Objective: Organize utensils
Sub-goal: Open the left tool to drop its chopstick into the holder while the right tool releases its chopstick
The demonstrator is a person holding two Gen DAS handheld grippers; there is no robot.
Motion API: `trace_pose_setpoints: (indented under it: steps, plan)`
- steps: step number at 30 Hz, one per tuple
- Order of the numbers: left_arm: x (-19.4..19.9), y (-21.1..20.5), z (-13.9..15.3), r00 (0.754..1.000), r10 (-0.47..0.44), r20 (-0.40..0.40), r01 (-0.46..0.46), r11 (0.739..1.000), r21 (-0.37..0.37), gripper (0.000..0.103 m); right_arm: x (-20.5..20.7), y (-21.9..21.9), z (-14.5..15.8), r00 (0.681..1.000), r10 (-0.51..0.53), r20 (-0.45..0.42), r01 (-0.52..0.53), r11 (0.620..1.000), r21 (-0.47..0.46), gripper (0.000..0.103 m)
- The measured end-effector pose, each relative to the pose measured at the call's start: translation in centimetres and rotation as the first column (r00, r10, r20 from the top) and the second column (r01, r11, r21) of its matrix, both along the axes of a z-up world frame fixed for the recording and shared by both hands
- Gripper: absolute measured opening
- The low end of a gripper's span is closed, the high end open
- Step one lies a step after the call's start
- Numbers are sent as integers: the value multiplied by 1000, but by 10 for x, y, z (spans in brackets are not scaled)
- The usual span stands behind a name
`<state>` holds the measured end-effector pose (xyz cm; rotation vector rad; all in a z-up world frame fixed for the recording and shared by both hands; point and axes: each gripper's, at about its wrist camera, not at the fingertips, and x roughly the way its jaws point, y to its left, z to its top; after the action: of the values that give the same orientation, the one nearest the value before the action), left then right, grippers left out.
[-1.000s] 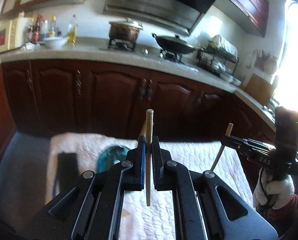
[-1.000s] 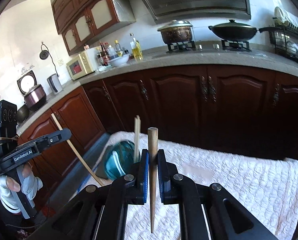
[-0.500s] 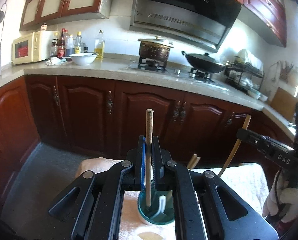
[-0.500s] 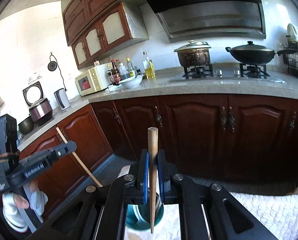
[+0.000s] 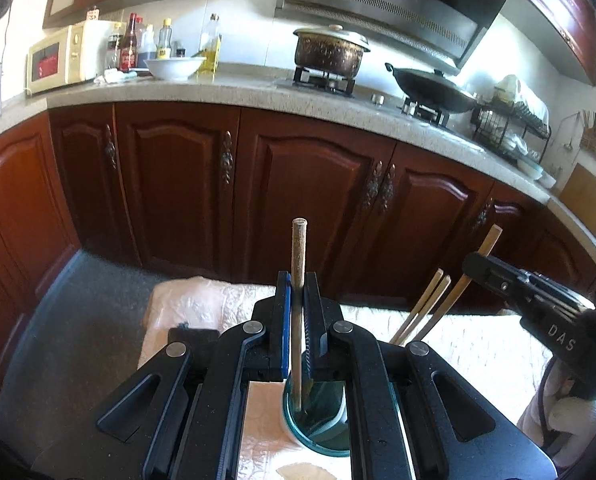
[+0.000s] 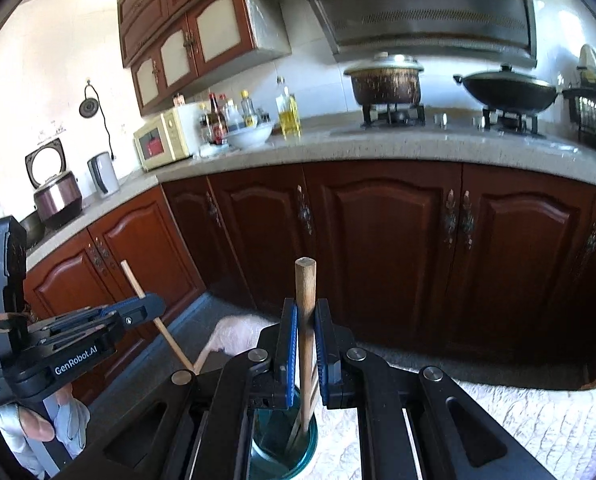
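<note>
With each claw, left (image 5: 296, 344) and right (image 6: 305, 350), pinching a chopstick (image 5: 298, 300) whose tip dips into the teal cup (image 5: 317, 424) just below, crossed sticks could tip it.

Utensil cup (image 5: 317, 420) sits on the quilted cloth (image 5: 477, 352); two chopsticks (image 5: 421, 308) stand in it; counter (image 5: 226, 94) runs behind; microwave (image 5: 58, 62) left, pot (image 5: 329, 50) middle, wok (image 5: 433, 84) right, dish rack (image 5: 509, 124) furthest right.
</note>
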<state>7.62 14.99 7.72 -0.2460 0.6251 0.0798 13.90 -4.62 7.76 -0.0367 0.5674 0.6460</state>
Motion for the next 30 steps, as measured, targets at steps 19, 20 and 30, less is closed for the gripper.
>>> trace_pose_setpoints:
  steps: [19, 20, 30]
  plan:
    - [4, -11, -34, 996, -1, -86, -1, 1000, -20, 5, 11, -13, -54, 977, 8, -213, -7, 1000, 7, 20]
    - [5, -10, -34, 996, -1, -90, -2, 1000, -27, 5, 11, -14, -55, 975, 9, -222, -8, 1000, 8, 29]
    - [-9, -7, -37, 995, 11, -95, -17, 998, -66, 24, 2, -29, -60, 970, 9, -242, -11, 1000, -8, 35]
